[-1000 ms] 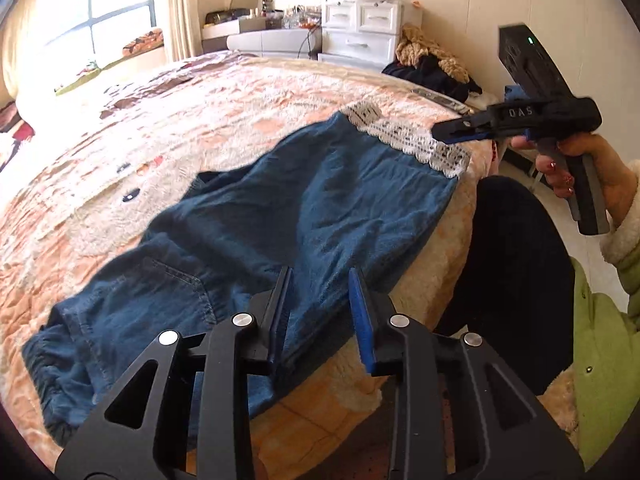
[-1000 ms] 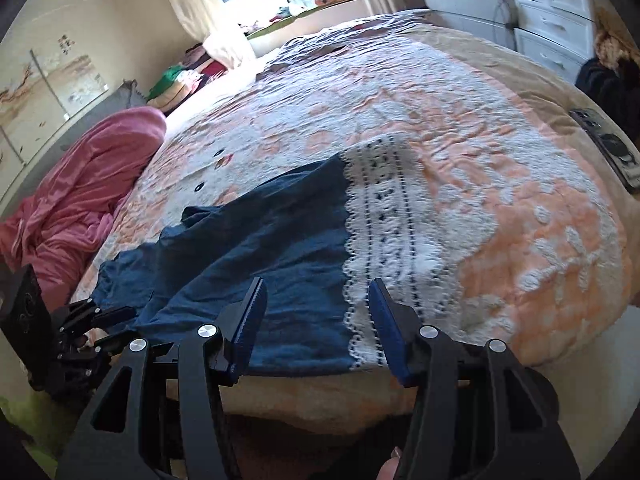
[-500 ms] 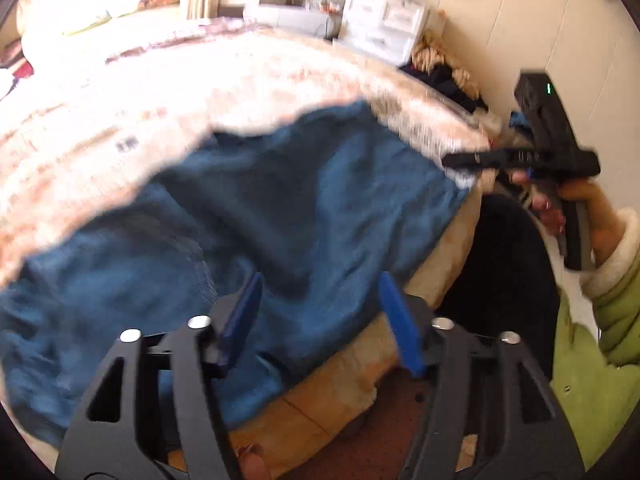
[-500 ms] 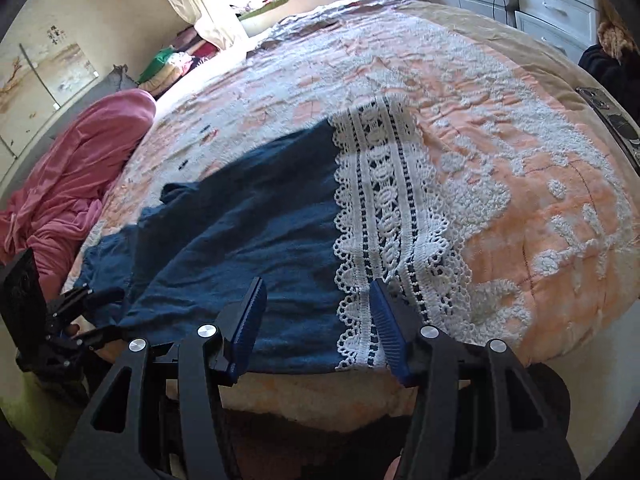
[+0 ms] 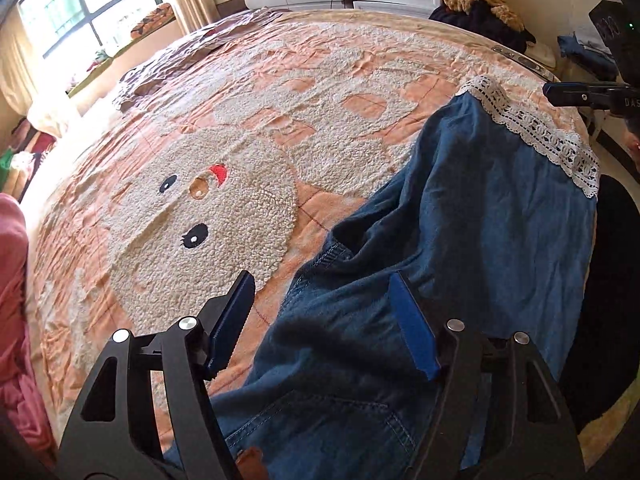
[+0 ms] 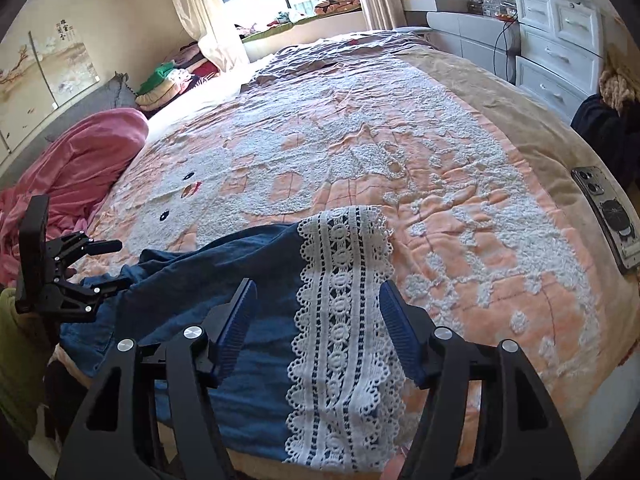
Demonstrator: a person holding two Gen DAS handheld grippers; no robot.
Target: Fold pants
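Observation:
Blue denim pants (image 5: 472, 240) lie flat near the bed's front edge, with a white lace hem (image 5: 536, 136) at the right end. My left gripper (image 5: 324, 316) hovers over the waist end, jaws opening; its pads touch no cloth. In the right wrist view my right gripper (image 6: 318, 320) hangs over the lace hem (image 6: 340, 300) and the denim (image 6: 224, 264), jaws opening, the fabric lying beneath and ungripped. Each gripper shows in the other's view: the right gripper (image 5: 584, 94) at the far right, the left gripper (image 6: 86, 266) at the far left.
The orange and white cartoon bedspread (image 5: 240, 140) covers the bed. A pink blanket (image 6: 72, 168) is heaped at the left, a phone (image 6: 608, 216) lies near the right edge, and white drawers (image 6: 560, 40) stand behind. The person's dark trouser leg (image 5: 612, 280) is at the bedside.
Both grippers' jaws have widened. My left gripper has swung along the pants toward the waist end. My right gripper has moved forward over the lace hem.

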